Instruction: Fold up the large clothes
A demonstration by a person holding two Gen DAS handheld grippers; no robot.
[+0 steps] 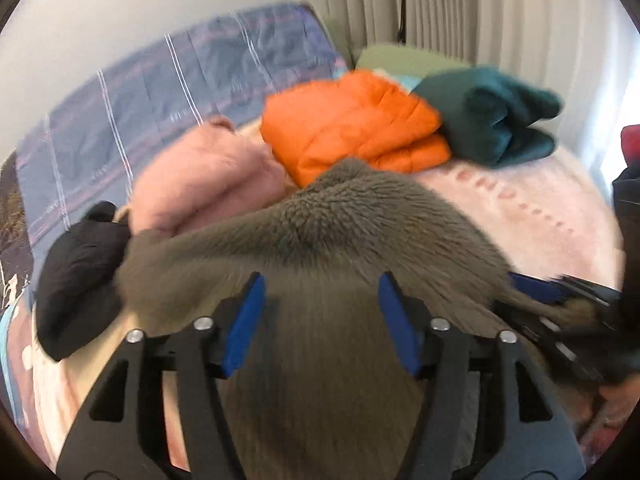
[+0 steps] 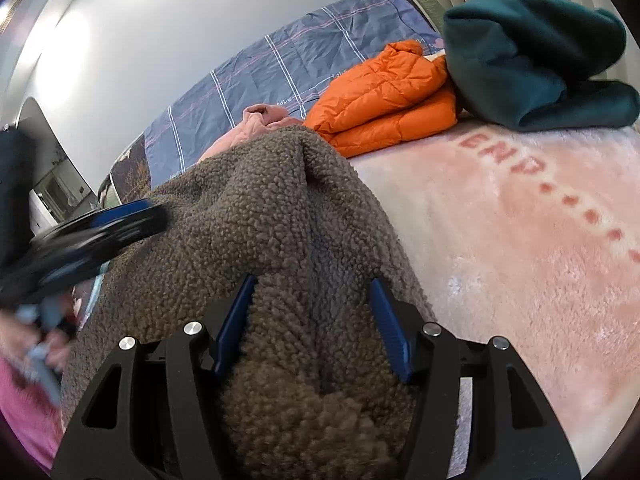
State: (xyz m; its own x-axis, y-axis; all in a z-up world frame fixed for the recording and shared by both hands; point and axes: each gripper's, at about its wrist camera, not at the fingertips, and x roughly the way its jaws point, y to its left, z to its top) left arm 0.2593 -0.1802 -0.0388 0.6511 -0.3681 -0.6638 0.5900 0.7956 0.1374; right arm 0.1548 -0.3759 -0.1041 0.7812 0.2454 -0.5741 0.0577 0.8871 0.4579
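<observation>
Nearest to me, the left claw [image 1: 320,320] stands fairly wide, its blue pads either side of a thick bunch of the brown fleece garment [image 1: 320,240]; whether they actually pinch it I cannot tell. The right claw [image 2: 312,320] looks much the same, wide apart with fleece heaped between its pads, grip uncertain. The two claws are close together on the same end of the garment, each showing blurred at the other's edge, around 3 o'clock from the left and 9 o'clock from the right.

The fleece lies on the bed [image 2: 500,240], bunched up over the pink blanket. It looks soft, bulky and limp, probably light for its size and not slippery; I would take it by a hem or seam edge, not a fat handful.

Beyond it, at 11 o'clock, a pink garment [image 1: 200,184]; at 12, a folded orange puffer jacket [image 1: 352,120]; at 1 o'clock, a folded dark green garment [image 1: 492,112].
</observation>
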